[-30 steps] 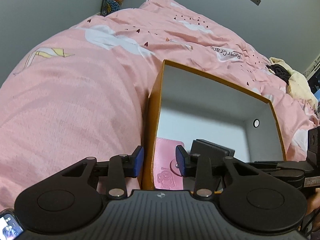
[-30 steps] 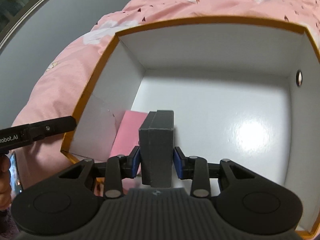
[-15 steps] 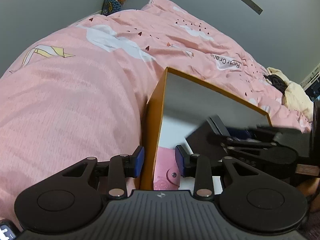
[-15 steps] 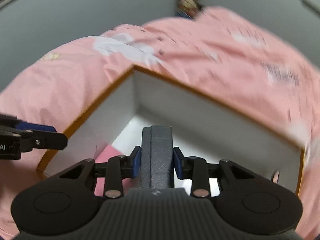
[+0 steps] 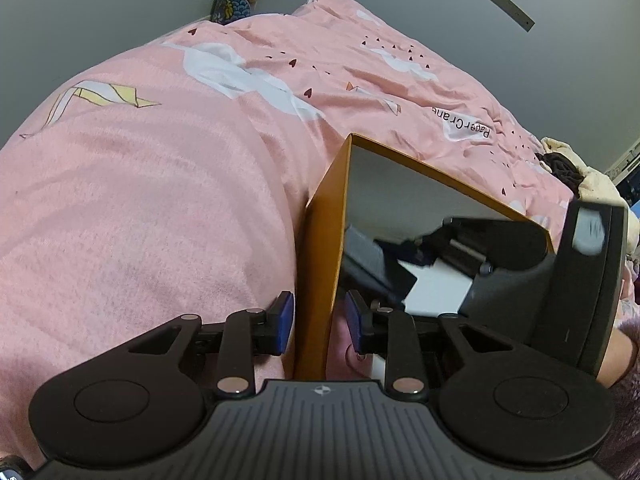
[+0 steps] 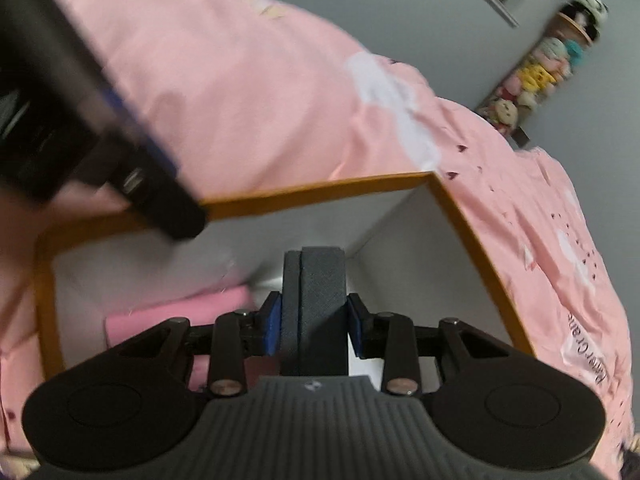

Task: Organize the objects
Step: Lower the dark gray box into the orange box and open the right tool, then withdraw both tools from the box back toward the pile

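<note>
gripping a dark grey case (image 6: 314,300) over the orange box (image 6: 472,236) – right tool (image 6: 314,328) clenched; left tool (image 5: 320,322) released, straddling its wall

Two matte black handheld tools with blue finger pads.

Each tool, left tool (image 5: 319,322) and right tool (image 6: 312,330), has a ribbed dark grey body with a small round emblem, two round black discs, silver pivot screws and angular black linkages; a fuzzy mauve sleeve (image 5: 624,392) covers the person's wrist.
</note>
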